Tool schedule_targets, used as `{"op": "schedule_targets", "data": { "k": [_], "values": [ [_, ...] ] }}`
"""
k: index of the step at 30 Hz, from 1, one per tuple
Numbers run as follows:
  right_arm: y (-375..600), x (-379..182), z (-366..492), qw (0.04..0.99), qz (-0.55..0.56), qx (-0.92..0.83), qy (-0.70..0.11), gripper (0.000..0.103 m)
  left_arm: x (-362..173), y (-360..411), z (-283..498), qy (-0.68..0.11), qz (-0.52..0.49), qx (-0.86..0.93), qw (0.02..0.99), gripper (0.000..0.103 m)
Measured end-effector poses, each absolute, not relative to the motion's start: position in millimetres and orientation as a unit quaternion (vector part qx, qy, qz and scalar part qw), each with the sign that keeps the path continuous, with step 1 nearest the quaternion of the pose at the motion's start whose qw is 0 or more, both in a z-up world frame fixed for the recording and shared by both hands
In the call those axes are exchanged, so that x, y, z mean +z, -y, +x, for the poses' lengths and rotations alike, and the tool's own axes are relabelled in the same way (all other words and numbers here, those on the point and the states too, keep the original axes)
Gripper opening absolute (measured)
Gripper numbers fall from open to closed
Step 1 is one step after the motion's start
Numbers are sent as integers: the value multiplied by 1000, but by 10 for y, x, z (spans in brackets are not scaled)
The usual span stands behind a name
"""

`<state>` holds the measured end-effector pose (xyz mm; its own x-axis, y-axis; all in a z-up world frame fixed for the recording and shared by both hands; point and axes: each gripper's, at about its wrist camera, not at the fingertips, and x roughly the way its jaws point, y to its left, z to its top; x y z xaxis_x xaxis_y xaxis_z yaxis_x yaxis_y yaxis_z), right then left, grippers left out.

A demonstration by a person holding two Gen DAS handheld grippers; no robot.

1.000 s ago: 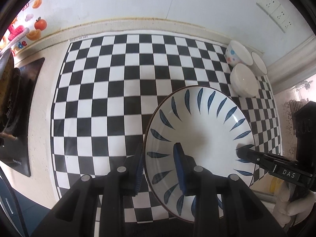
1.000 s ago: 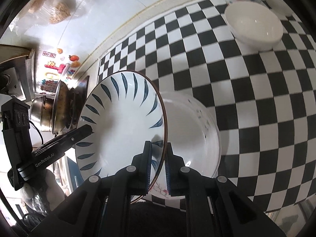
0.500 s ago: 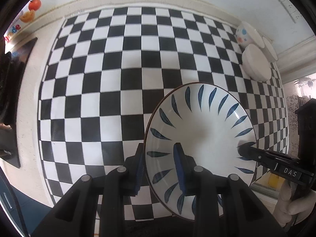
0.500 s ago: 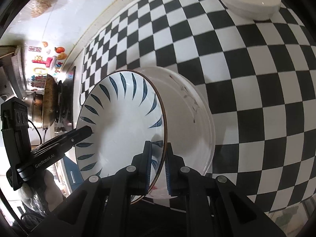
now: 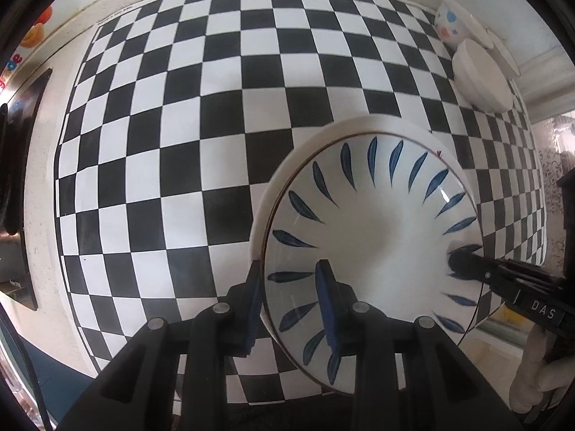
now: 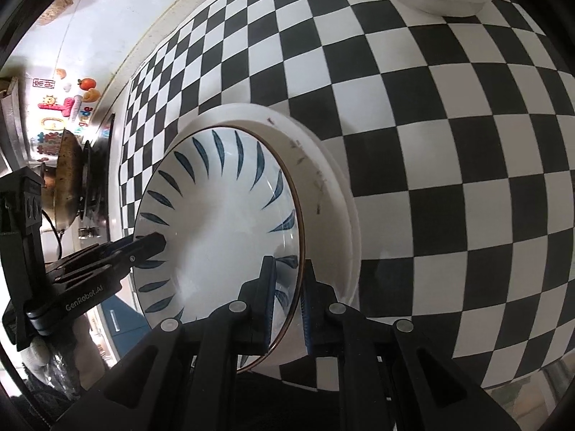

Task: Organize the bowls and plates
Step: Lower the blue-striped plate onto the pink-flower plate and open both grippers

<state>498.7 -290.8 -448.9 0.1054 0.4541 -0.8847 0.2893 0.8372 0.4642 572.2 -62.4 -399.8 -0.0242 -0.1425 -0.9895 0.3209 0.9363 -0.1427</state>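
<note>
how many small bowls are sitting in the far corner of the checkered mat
3, clustered at the far right corner: a plain white bowl nearest, a cartoon-print bowl behind it, and a third bowl against the wall, mostly hidden.

From my left gripper [image 5: 291,300] I saw its fingers clamped on the near rim of the blue-leaf plate [image 5: 373,237], one blue pad inside, one outside. The plate sat over a white plate [image 5: 287,168] on the checkered mat [image 5: 179,125]. My right gripper [image 5: 463,262] pinched the far rim. Two white bowls [image 5: 481,79] and a cartoon-print bowl [image 5: 451,23] rested at the mat's far right corner.
</note>
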Motion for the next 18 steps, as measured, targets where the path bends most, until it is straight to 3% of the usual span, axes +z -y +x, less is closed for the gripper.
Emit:
{"op": "schedule_targets", "data": {
  "k": [18],
  "values": [
    [2843, -4475, 5027, 690, 232, 18, -685, 17, -4139, 951, 5599, -702, 116, -146, 687, 26]
  ]
}}
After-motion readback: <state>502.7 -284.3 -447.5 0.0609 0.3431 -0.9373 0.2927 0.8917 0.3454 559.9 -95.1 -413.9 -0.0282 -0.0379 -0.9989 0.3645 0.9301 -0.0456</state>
